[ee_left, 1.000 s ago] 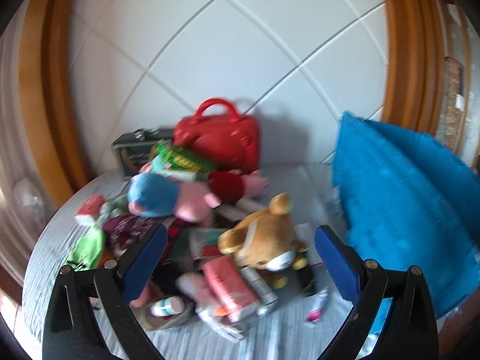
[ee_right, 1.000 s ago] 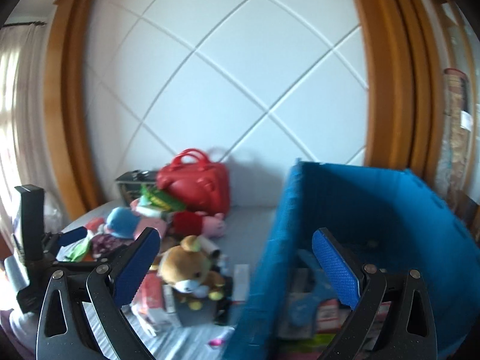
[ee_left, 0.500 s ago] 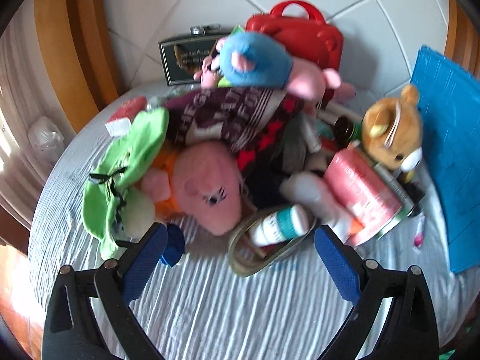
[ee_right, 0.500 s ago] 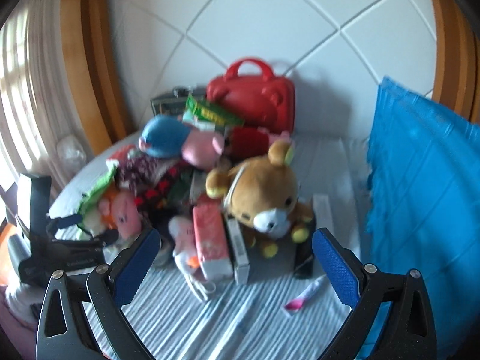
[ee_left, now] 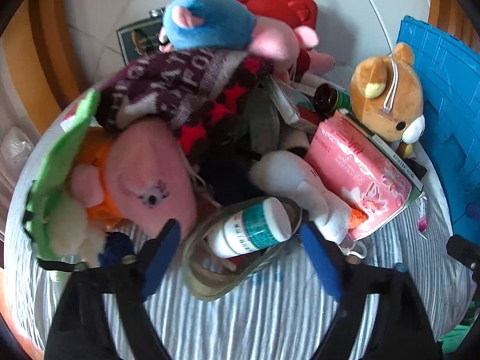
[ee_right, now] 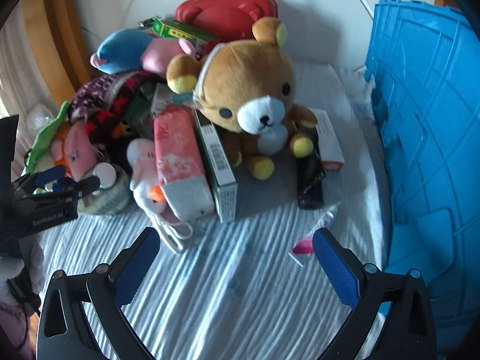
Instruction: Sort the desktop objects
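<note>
Striped cloth, toy heap. Left gripper has just been closing around small basket, pads not yet touching; seat deeper. Right gripper spread wide, empty

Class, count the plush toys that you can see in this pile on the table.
4: brown bear at right, blue-capped pink plush on top, pink plush at left, white plush beside the pink pack. Others may be buried.

White quilted wall panel framed in wood — daylit curtain at left.
</note>
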`<state>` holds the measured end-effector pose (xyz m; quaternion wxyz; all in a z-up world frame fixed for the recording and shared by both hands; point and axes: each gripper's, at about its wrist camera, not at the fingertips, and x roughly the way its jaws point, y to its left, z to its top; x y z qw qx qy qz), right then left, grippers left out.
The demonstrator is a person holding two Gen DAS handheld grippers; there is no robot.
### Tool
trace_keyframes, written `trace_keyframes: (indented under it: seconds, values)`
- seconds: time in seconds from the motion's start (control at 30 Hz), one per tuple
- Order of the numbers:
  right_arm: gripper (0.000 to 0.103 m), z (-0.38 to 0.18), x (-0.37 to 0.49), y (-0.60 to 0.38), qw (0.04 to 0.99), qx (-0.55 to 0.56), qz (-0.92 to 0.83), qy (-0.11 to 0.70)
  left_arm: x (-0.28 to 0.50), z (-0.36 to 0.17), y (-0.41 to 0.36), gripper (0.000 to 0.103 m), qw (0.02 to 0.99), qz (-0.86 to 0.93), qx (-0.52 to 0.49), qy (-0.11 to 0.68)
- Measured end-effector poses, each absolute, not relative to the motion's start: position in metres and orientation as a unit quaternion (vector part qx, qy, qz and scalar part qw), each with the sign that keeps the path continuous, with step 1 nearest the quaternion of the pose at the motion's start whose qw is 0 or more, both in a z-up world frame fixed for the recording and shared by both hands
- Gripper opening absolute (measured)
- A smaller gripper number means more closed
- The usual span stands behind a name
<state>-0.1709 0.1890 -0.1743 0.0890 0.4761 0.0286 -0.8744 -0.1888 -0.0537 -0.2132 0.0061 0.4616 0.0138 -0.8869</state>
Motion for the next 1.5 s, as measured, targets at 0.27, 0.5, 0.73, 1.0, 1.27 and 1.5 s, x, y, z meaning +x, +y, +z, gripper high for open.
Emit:
trace_keyframes:
  seconds: [0.27, 0.5, 0.73, 1.0, 1.27, 1.5]
  values:
    - [0.103, -0.203, -0.178, 0.211, 0.053, 0.499, -0.865, 0.018, -0.203, -0.225, -0.047, 0.065, 0.042, -0.886, 0.461, 0.005]
    - [0.103, -0.236, -0.193, 0.236, -0.003, 0.519, -0.855, 0.000, -0.188, -0.209, -0.066, 0.026, 0.041, -0.887, 0.458, 0.026]
    - [0.103, -0.250, -0.209, 0.253, -0.017, 0.536, -0.843, -0.036, -0.169, -0.192, -0.074, 0.018, 0.032, -0.893, 0.447, 0.030]
    - [0.077, -0.254, -0.204, 0.262, -0.024, 0.541, -0.839, -0.045, -0.159, -0.187, -0.081, 0.018, 0.018, -0.898, 0.439, 0.038]
    - [0.086, -0.248, -0.192, 0.262, -0.022, 0.540, -0.840, -0.042, -0.160, -0.198, -0.067, 0.050, 0.017, -0.885, 0.464, 0.026]
    - [0.080, -0.239, -0.177, 0.241, 0.022, 0.541, -0.840, -0.021, -0.150, -0.207, -0.086, 0.052, 0.029, -0.884, 0.466, 0.016]
